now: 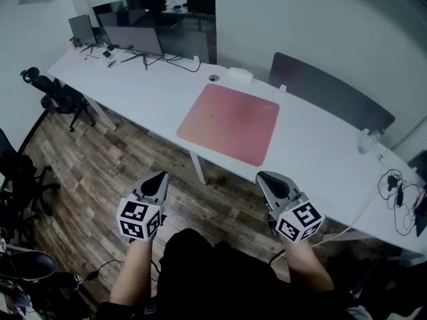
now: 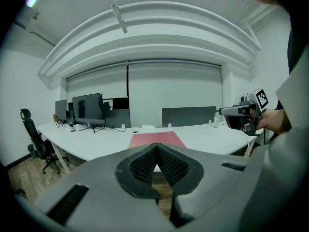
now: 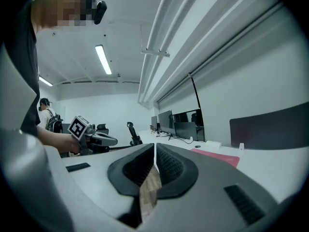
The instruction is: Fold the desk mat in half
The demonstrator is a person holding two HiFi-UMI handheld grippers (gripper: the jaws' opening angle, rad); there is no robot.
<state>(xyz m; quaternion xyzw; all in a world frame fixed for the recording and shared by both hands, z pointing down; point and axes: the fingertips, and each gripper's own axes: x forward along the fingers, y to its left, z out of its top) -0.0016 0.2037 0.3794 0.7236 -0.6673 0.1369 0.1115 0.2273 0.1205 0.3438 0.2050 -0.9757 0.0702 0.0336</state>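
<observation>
Wood-plank flooring shows at the left, where an office chair sits partly tucked under the white desk. The monitors at the desk's far end are dark and hard to read. The left gripper hovers off the desk's near edge, its jaws closed on nothing. The pink desk mat lies flat and unfolded mid-desk, well apart from both grippers. The right gripper is likewise closed and empty. Cables trail at the right, where the frame's edge cuts the desk off.
</observation>
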